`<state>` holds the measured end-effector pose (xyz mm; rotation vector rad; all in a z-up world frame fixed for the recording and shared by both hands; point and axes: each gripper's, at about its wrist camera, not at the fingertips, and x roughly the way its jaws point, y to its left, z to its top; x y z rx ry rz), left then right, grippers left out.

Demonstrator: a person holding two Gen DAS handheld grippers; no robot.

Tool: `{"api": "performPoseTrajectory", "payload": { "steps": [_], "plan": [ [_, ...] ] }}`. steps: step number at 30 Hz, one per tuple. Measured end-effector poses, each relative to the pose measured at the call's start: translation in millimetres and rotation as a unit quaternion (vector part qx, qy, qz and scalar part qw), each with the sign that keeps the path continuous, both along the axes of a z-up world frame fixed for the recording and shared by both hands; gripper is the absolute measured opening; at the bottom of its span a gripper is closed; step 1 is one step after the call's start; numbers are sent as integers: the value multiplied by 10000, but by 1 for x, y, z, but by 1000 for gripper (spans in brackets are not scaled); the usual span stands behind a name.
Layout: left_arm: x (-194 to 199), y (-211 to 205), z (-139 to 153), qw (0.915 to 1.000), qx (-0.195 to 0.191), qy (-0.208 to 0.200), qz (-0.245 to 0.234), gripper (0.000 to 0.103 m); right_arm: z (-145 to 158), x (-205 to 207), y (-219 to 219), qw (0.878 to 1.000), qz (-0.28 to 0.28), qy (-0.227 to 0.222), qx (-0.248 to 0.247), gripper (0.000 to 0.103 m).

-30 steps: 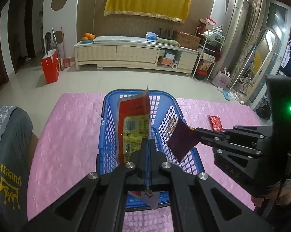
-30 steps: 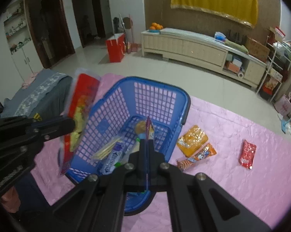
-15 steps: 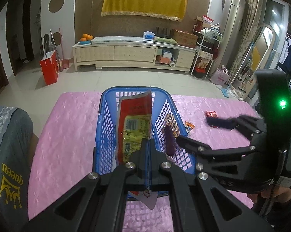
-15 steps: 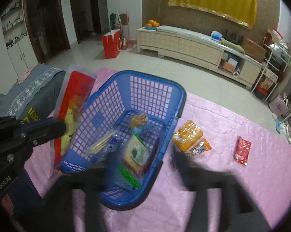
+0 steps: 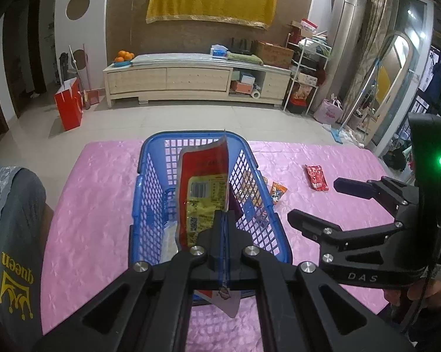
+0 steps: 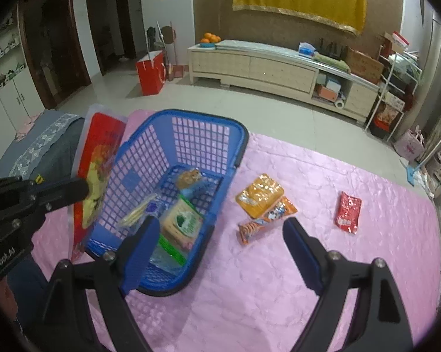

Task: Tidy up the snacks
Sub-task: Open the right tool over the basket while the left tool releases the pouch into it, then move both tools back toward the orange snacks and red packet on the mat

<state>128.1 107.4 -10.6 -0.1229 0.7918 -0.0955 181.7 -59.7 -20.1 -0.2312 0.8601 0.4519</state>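
Observation:
A blue plastic basket [image 6: 211,135] stands on the pink cloth [image 6: 279,278] and holds several snack packs. My left gripper [image 5: 225,214] is shut on a red and yellow snack bag [image 5: 204,187], held upright over the basket's near left side; the bag shows in the right wrist view [image 6: 98,173] beside the basket's left wall. My right gripper [image 6: 220,234] is open and empty, just right of the basket's near corner; it also shows in the left wrist view [image 5: 320,202]. An orange pack [image 6: 260,195], an orange-white pack [image 6: 264,218] and a red pack [image 6: 348,212] lie on the cloth.
A grey cushion [image 5: 6,234] with yellow print lies at the table's left edge. Beyond the table are a tiled floor, a red bag [image 5: 69,107] and a long low cabinet [image 5: 191,79].
My right gripper opened and let a dark purple pack drop into the basket, then drew back to the right. My left gripper still holds the red bag in about the same place.

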Motion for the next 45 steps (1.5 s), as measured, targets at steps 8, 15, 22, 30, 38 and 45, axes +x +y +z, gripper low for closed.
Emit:
{"api": "performPoseTrajectory", "payload": {
  "steps": [8,15,22,30,38,45],
  "plan": [
    [34,-6,-6,9997,153,136,-155,0,-11,11,-12,9996,-179,186,61,89],
    [69,-18,-22,9985,232,323,-368,0,-22,25,-16,9992,-228,318,58,89],
    [75,-26,-31,9982,434,320,-278,64,-28,34,-23,9984,-355,411,155,88],
    [54,-19,-15,9983,480,226,-239,70,-22,24,-33,9980,-449,404,196,88],
    [32,-28,-1,9987,435,134,-230,77,4,6,-55,9979,-552,190,293,88],
    [24,-61,4,9976,554,114,-400,78,17,-8,-82,9969,-679,56,387,88]
  ]
}}
